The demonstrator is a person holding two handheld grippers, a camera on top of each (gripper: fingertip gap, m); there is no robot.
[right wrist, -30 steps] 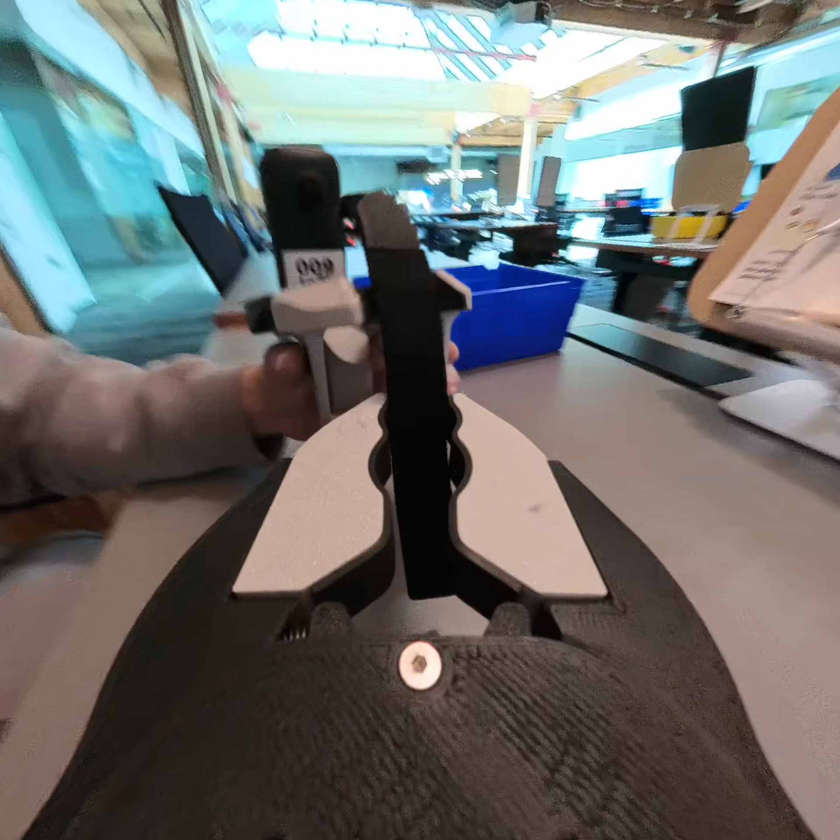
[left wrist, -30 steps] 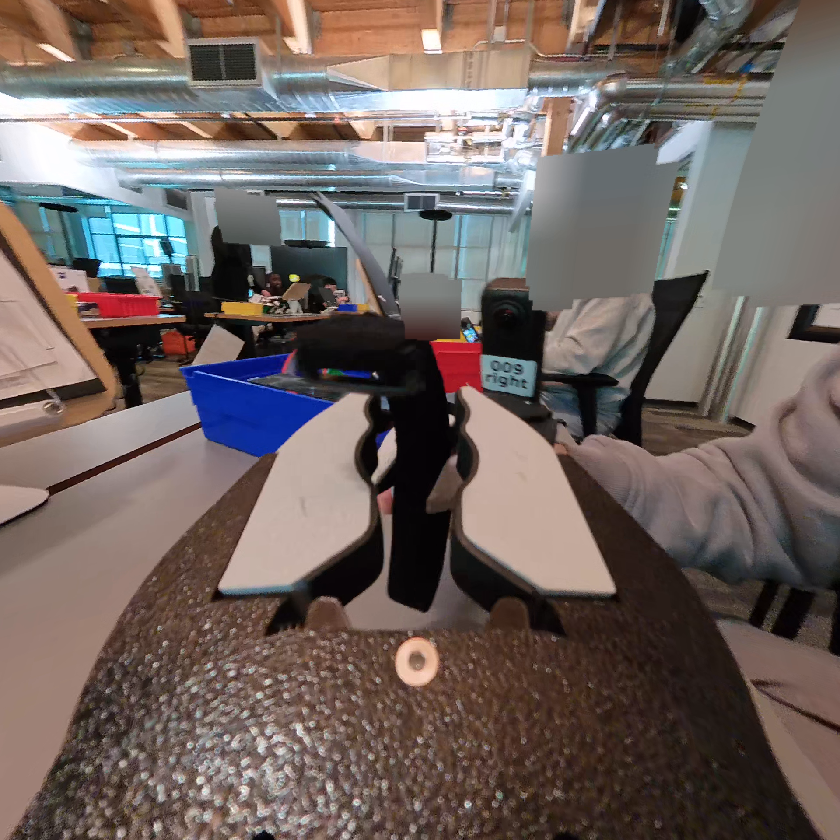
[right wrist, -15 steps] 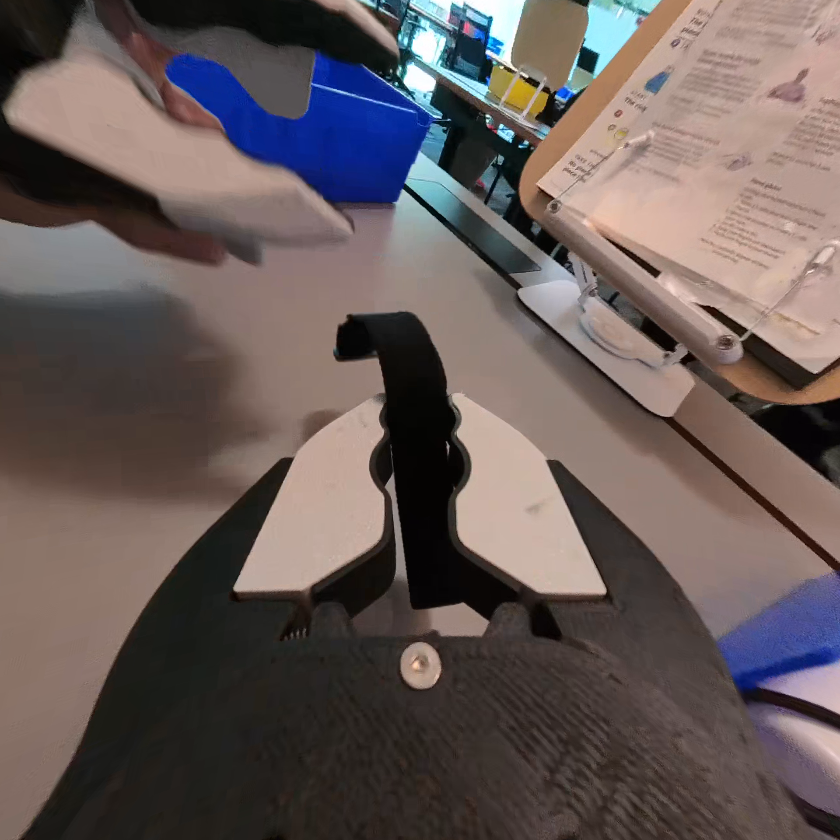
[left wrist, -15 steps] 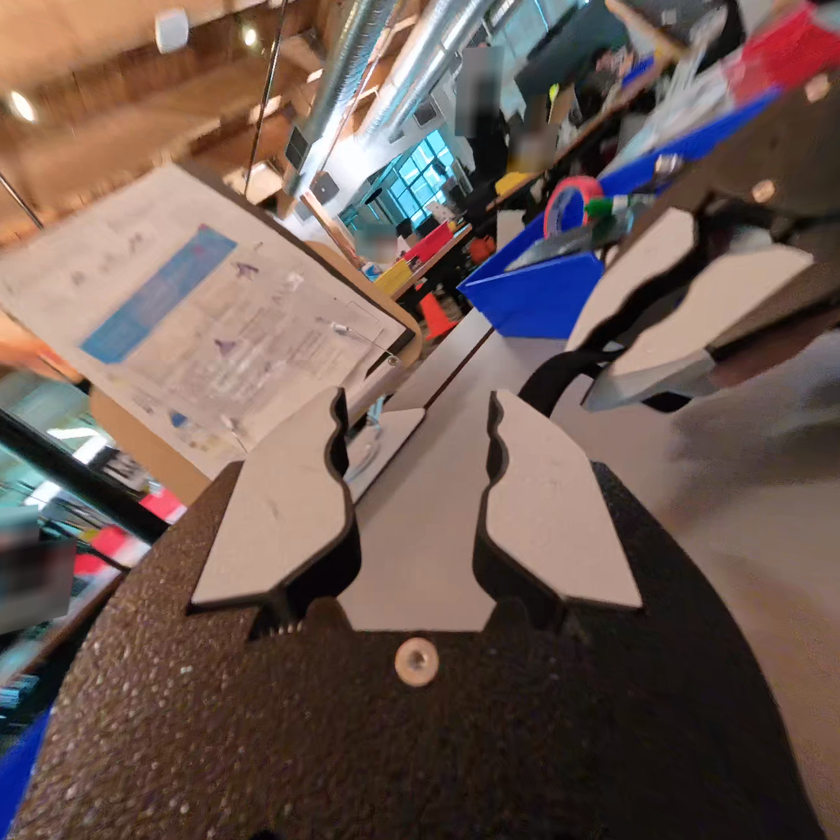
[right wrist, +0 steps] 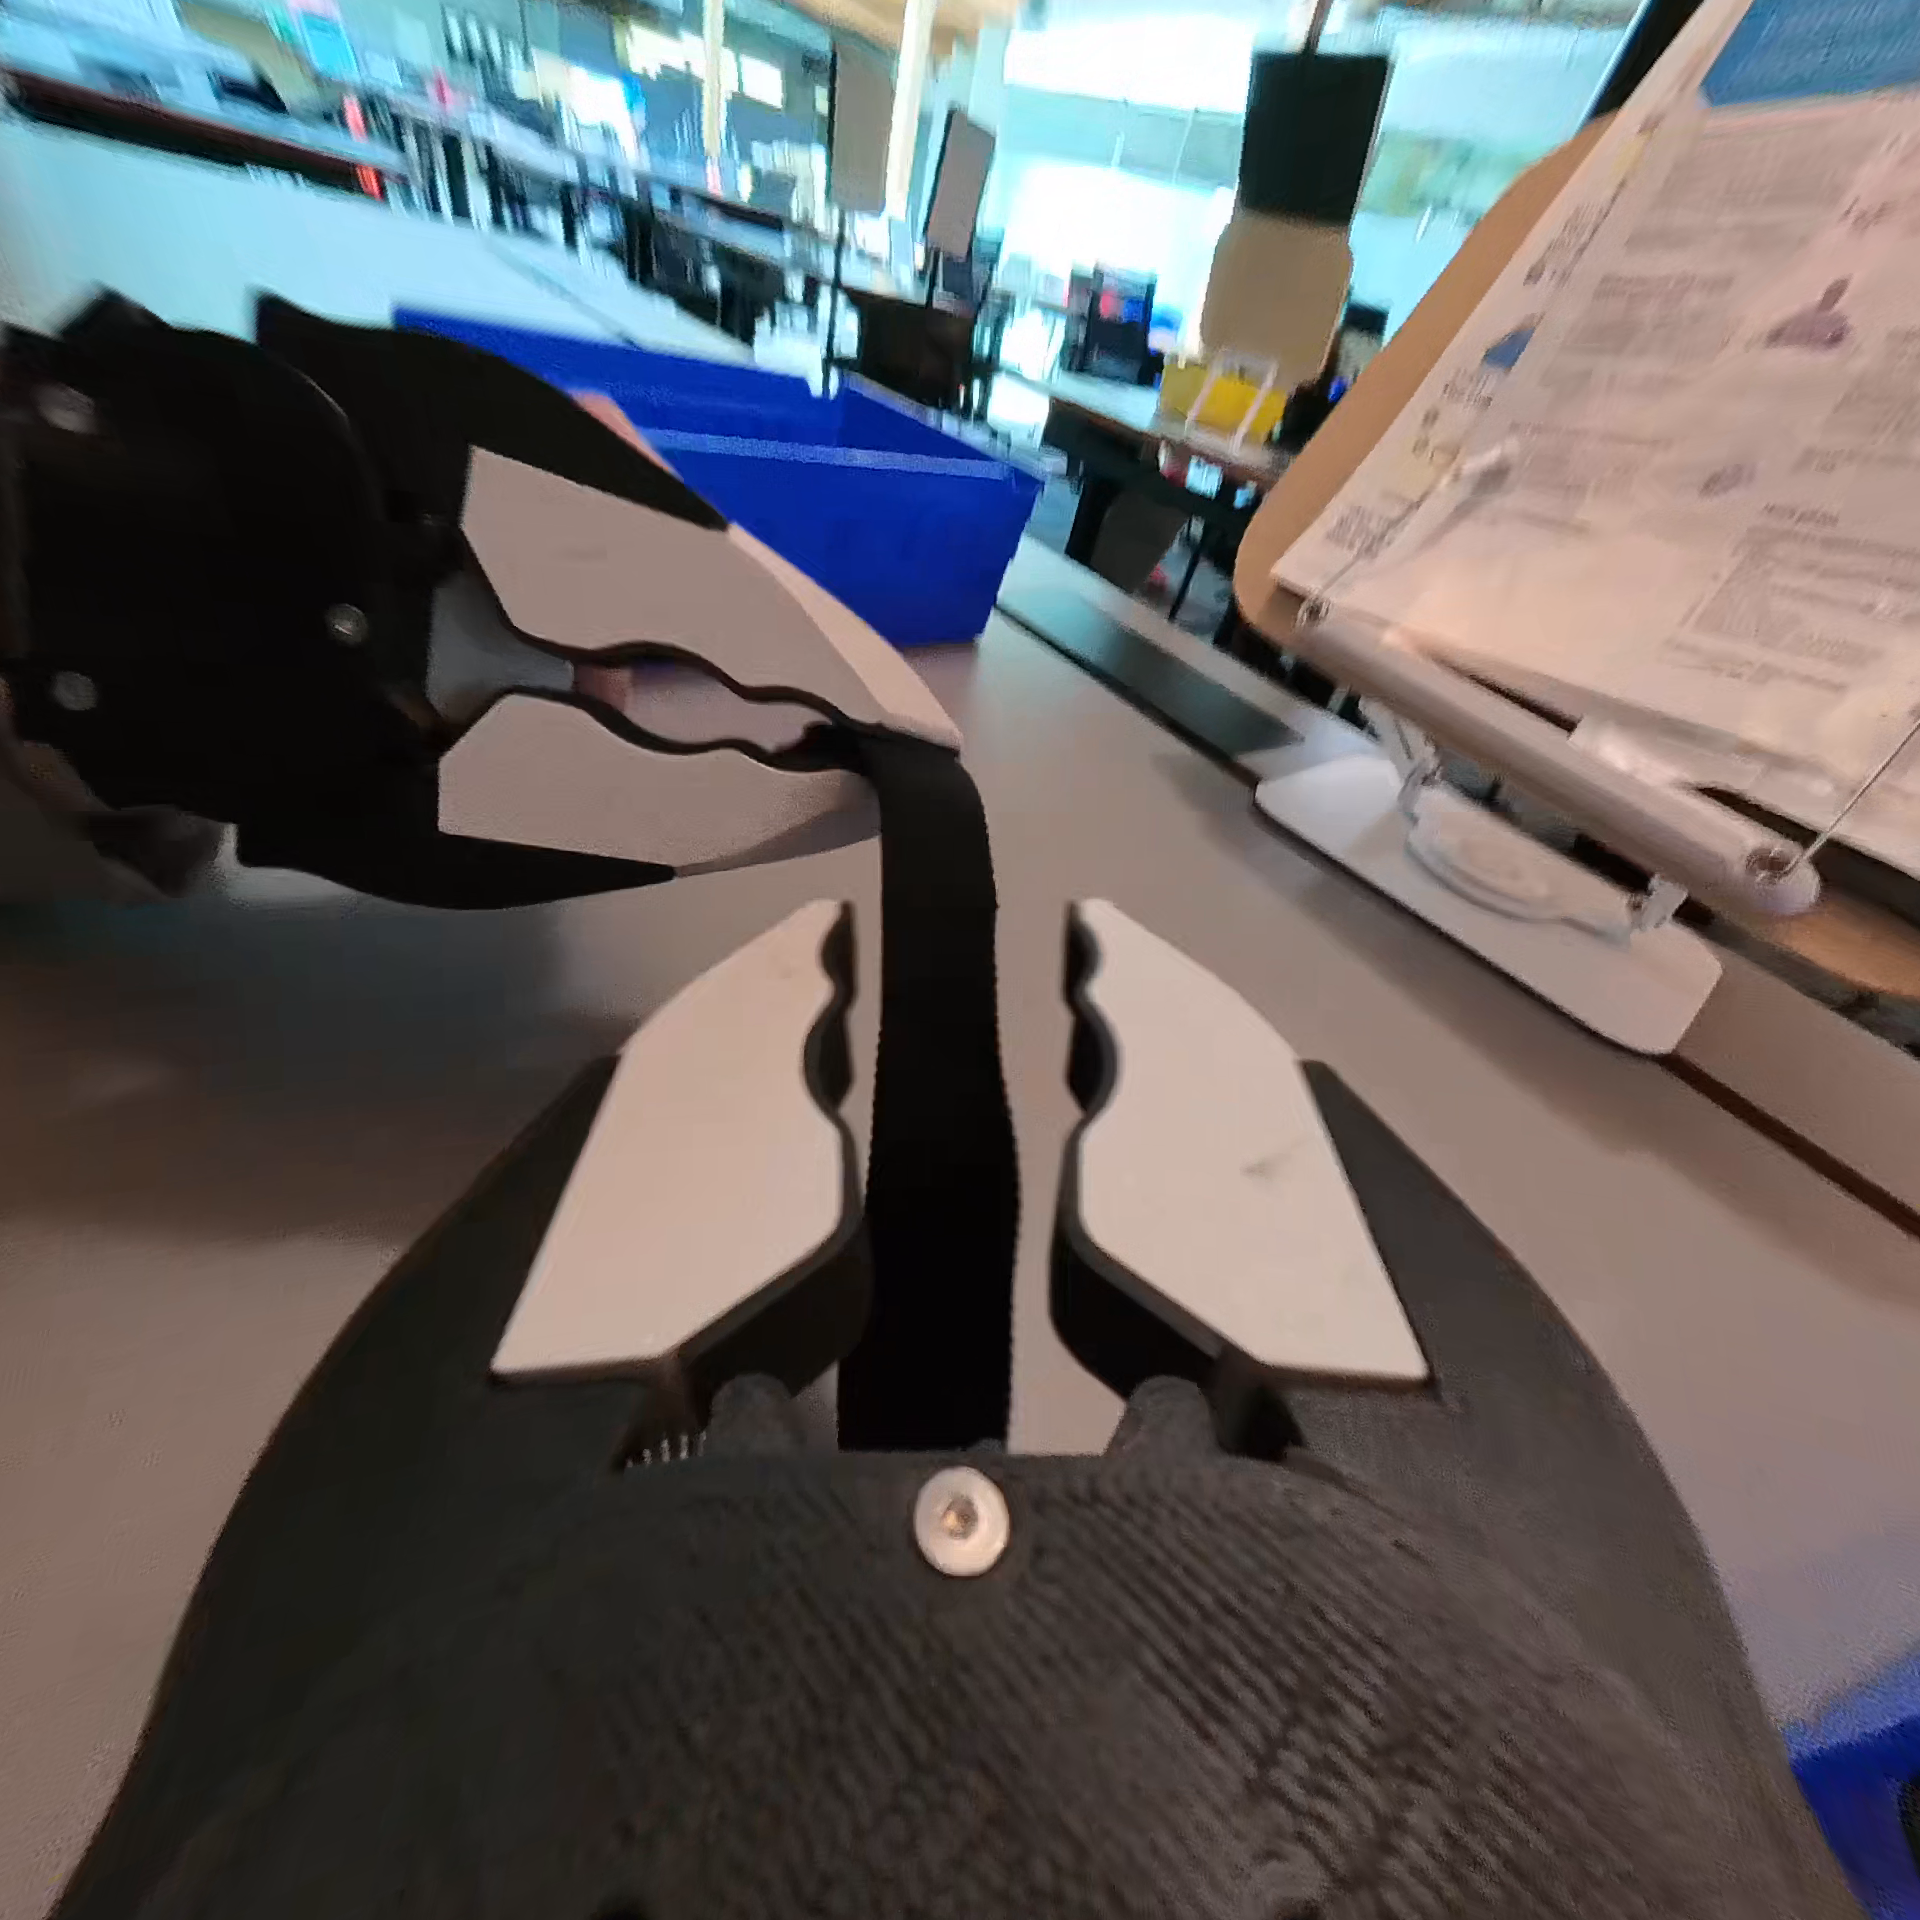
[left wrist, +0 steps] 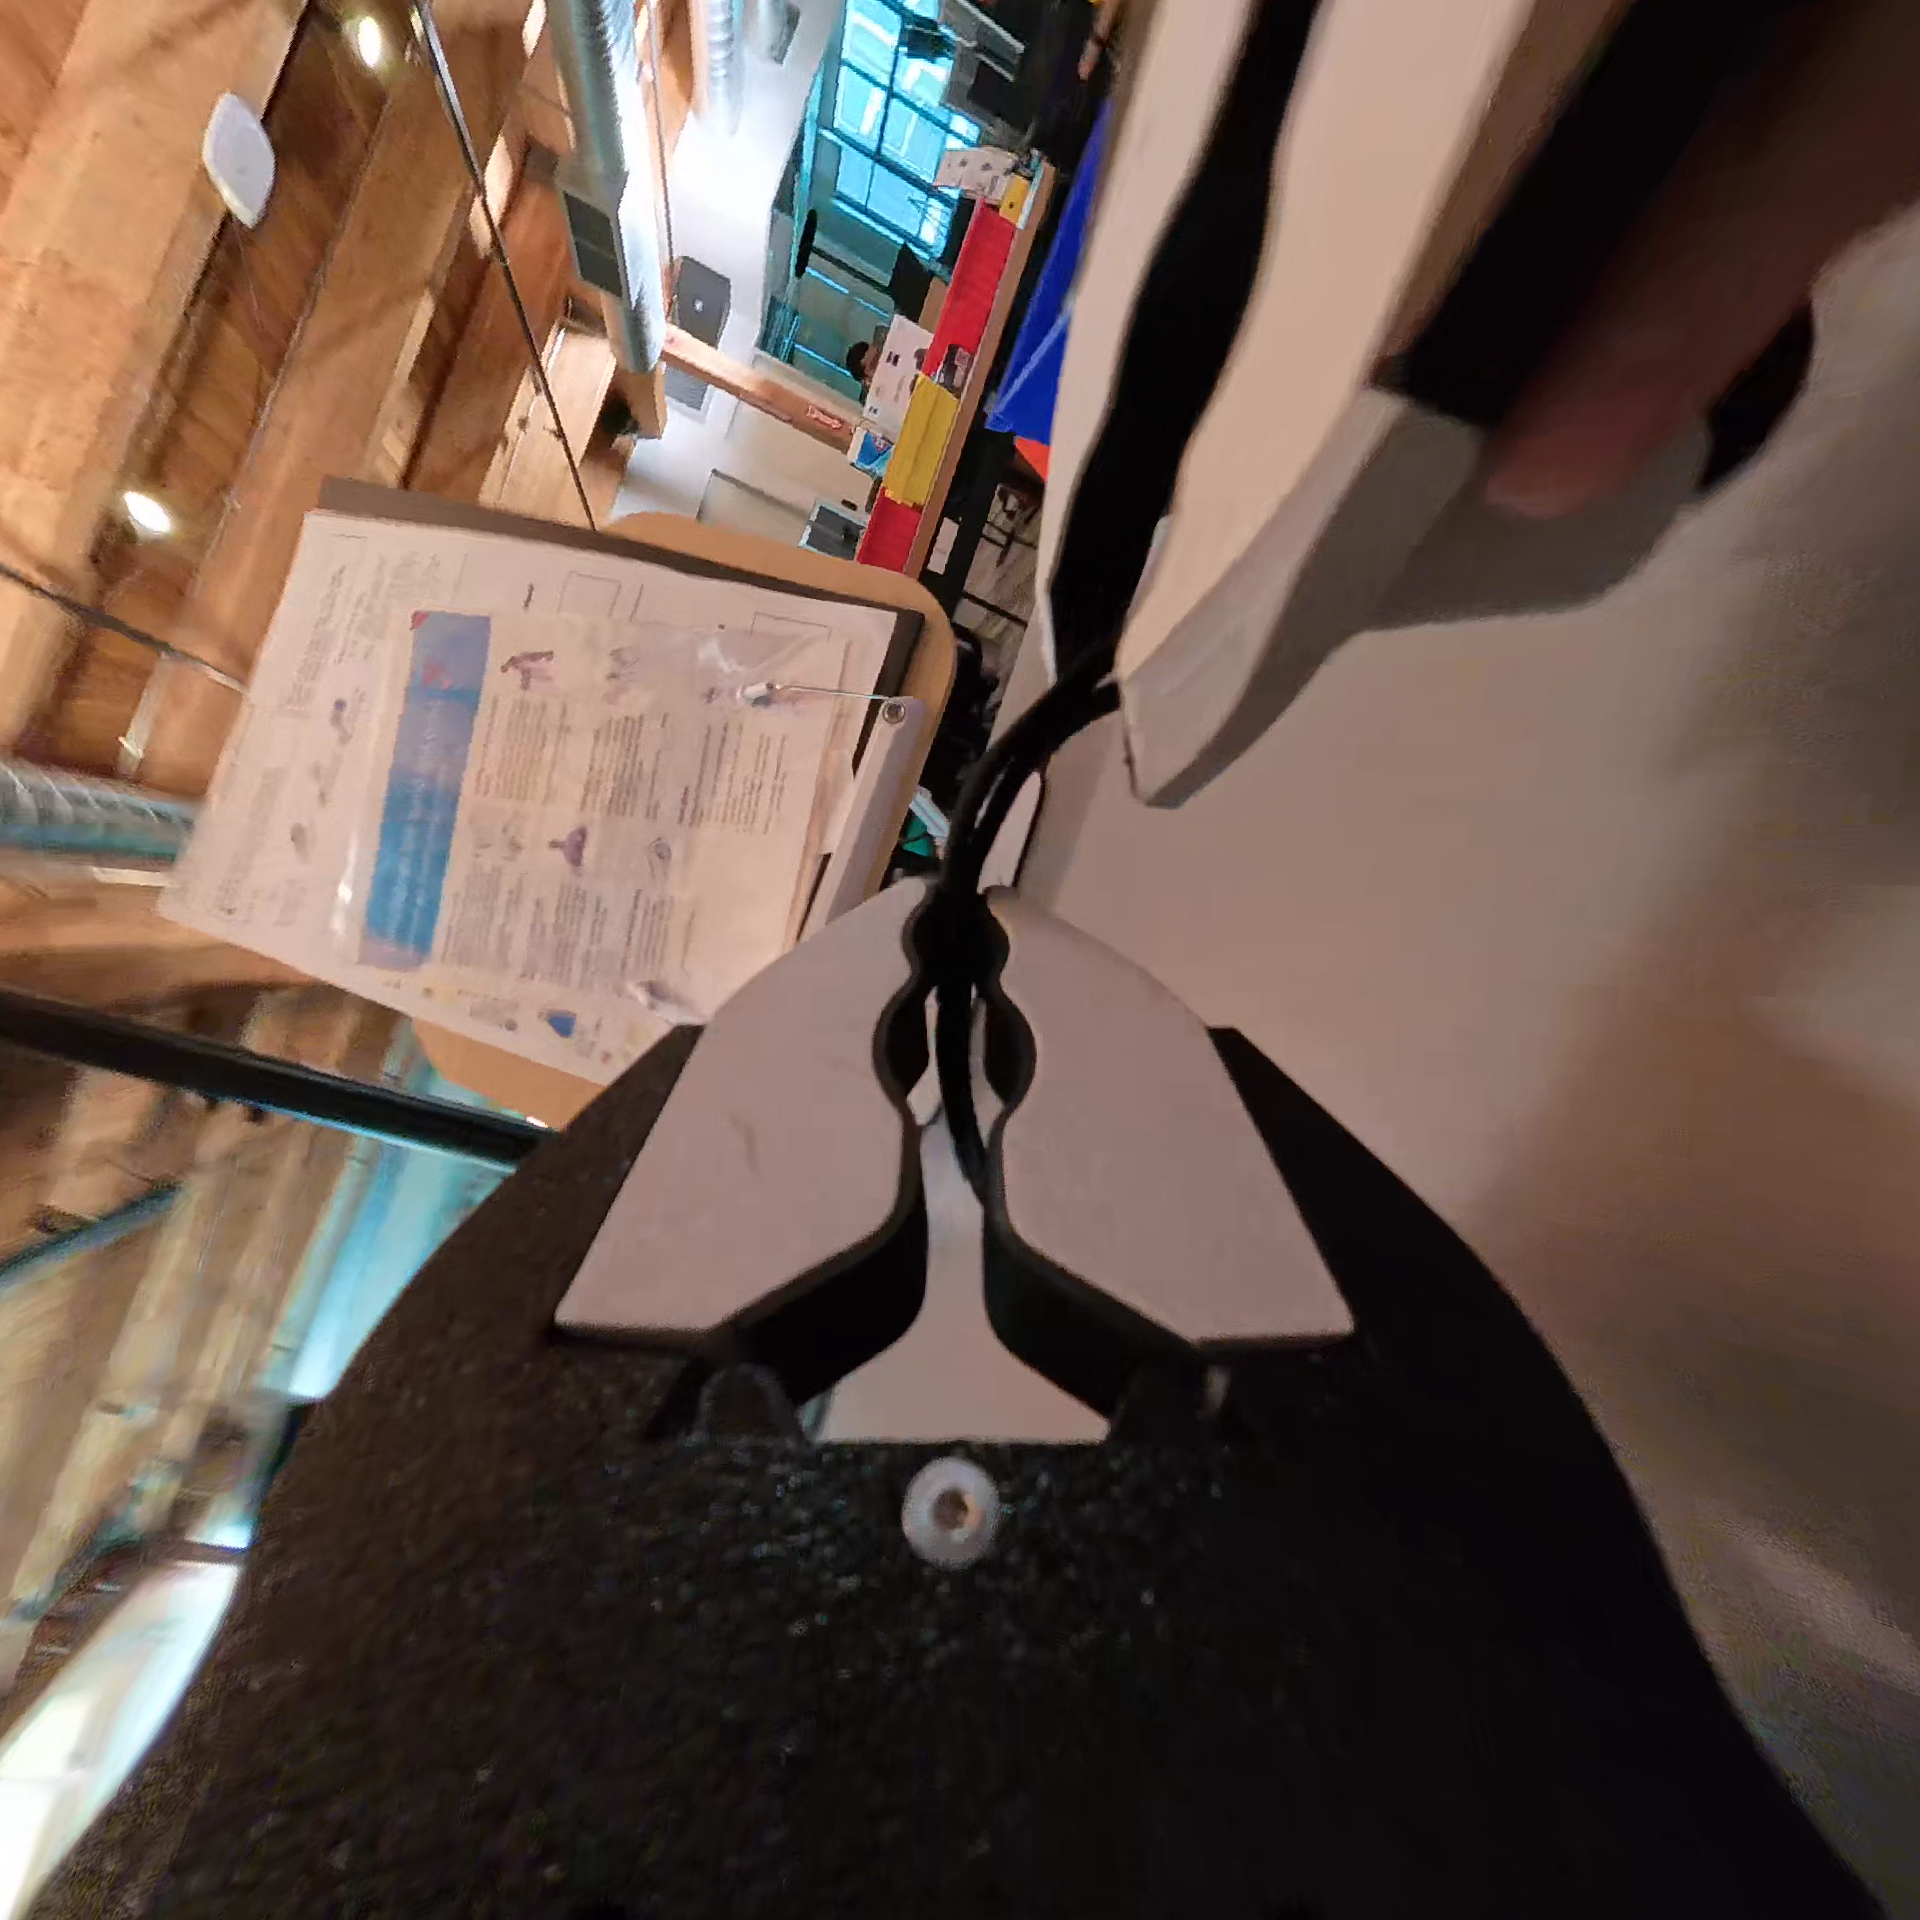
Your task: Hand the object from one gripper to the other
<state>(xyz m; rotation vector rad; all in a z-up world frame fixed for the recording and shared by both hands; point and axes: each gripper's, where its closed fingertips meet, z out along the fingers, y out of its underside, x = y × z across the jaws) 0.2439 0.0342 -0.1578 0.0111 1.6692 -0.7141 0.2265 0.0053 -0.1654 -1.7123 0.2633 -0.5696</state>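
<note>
One black strap (right wrist: pixel 940 1122), flat woven band, matte, held clear above the grey surface (right wrist: pixel 312 1091). Its far end is pinched at the tips of the left hand-held gripper (right wrist: pixel 831 753). From there it bends and runs lengthwise between the parted fingers of the right hand-held gripper (right wrist: pixel 956 925); contact with them cannot be confirmed.

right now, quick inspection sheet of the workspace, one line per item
surface: grey table, bare near the tongs
job's things: black strap, one end pinched by the left tongs, the rest lying between the right tongs' fingers
clutter: blue bin; document stand with printed sheets
grippers: left tongs shut on the strap; right tongs open, fingers clear of it
cables: nothing seen
surroundings: open office with desks behind; wooden ceiling and ducts
</note>
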